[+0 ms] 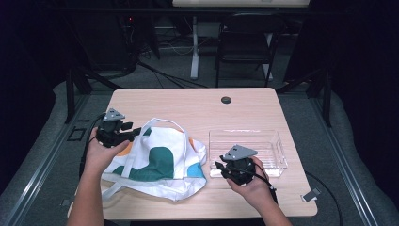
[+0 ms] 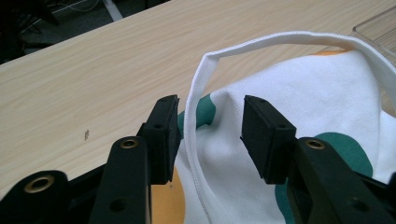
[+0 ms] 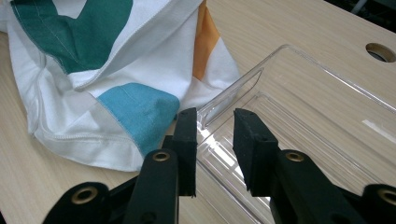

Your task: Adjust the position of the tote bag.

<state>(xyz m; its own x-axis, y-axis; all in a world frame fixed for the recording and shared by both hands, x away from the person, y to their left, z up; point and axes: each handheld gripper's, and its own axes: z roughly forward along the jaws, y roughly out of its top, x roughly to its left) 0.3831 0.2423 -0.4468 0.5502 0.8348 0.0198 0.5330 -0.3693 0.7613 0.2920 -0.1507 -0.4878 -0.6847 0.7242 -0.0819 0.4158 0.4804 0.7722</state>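
A white tote bag [image 1: 160,160] with green, orange and blue patches lies crumpled on the left half of the wooden table [image 1: 188,101]. My left gripper [image 1: 133,133] sits at the bag's left edge. In the left gripper view, my left gripper [image 2: 210,105] stands open with the bag's white strap [image 2: 280,39] running loose between the jaws, close to the left pad [image 2: 163,135]. A clear plastic tray [image 1: 244,131] stands to the right of the bag. My right gripper [image 1: 220,168] is at its near left corner. There, my right gripper [image 3: 215,114] straddles the tray's thin wall [image 3: 233,91] with gaps showing.
A round cable hole [image 1: 226,100] sits near the table's far edge. A dark chair [image 1: 247,37] and a desk leg stand beyond it. A small grey clip [image 1: 310,194] lies at the front right corner. In the right gripper view the bag [image 3: 93,70] touches the tray's corner.
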